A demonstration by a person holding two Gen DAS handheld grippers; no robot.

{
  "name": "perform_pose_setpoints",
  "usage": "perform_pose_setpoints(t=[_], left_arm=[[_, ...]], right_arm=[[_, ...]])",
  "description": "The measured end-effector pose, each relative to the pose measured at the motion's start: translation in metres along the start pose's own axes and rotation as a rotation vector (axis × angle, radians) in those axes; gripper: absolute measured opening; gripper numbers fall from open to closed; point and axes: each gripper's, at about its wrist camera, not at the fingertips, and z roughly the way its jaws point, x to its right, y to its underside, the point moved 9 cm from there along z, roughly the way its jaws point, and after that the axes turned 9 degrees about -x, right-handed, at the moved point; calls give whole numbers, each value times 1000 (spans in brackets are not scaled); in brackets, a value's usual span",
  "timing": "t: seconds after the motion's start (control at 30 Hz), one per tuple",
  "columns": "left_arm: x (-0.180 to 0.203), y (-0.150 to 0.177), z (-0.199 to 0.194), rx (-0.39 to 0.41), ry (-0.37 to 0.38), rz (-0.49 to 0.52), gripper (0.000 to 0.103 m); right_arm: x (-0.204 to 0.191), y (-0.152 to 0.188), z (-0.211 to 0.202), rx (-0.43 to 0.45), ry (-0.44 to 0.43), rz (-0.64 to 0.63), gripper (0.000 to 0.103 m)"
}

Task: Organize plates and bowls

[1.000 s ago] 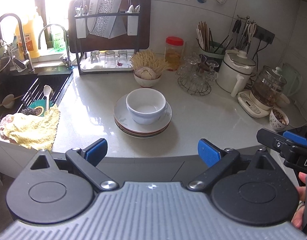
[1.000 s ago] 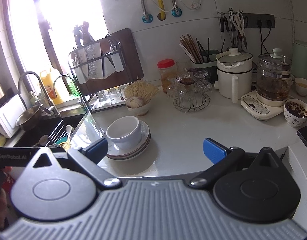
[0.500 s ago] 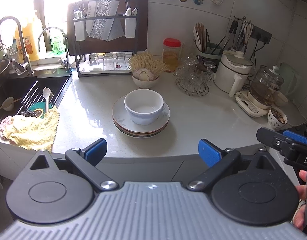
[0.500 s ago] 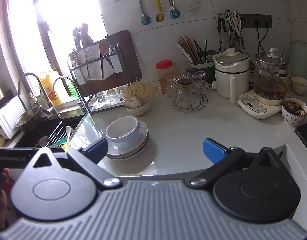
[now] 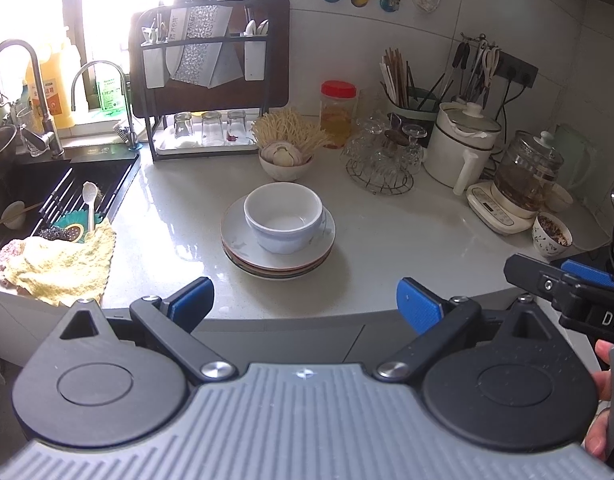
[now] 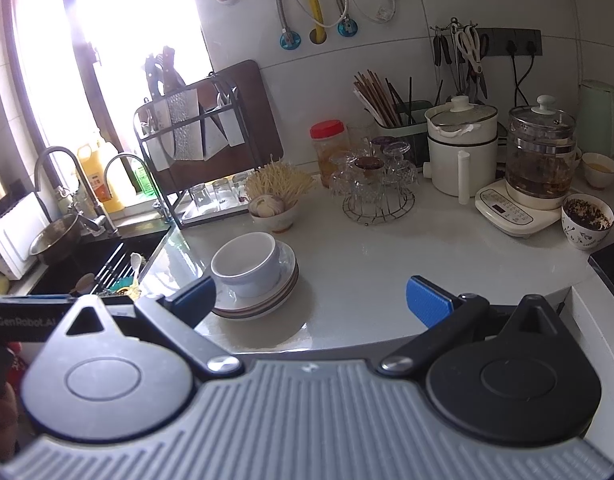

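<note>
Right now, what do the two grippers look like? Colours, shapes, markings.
Both match: the left gripper and right gripper each have a ribbed grey body, two round black discs, black link arms on silver pivots and blue ribbed pads. In the other's view, the left body reads "GenRobot.AI" and the right shows white letters "DA". No cables or sleeves visible.

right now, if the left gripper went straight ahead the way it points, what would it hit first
Most likely the white bowl sitting on the stack of plates: it lies centred between the open left gripper fingers, with only bare countertop before it. Height is unclear, so it might meet the plates' rim first.
</note>
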Motion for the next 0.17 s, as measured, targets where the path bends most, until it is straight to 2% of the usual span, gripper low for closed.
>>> perform_pose_setpoints(t=[0.17], left_arm=[[-2,0,-1,3,1,-4,100]], right_arm=[[-1,0,0,3,3,-8,103]])
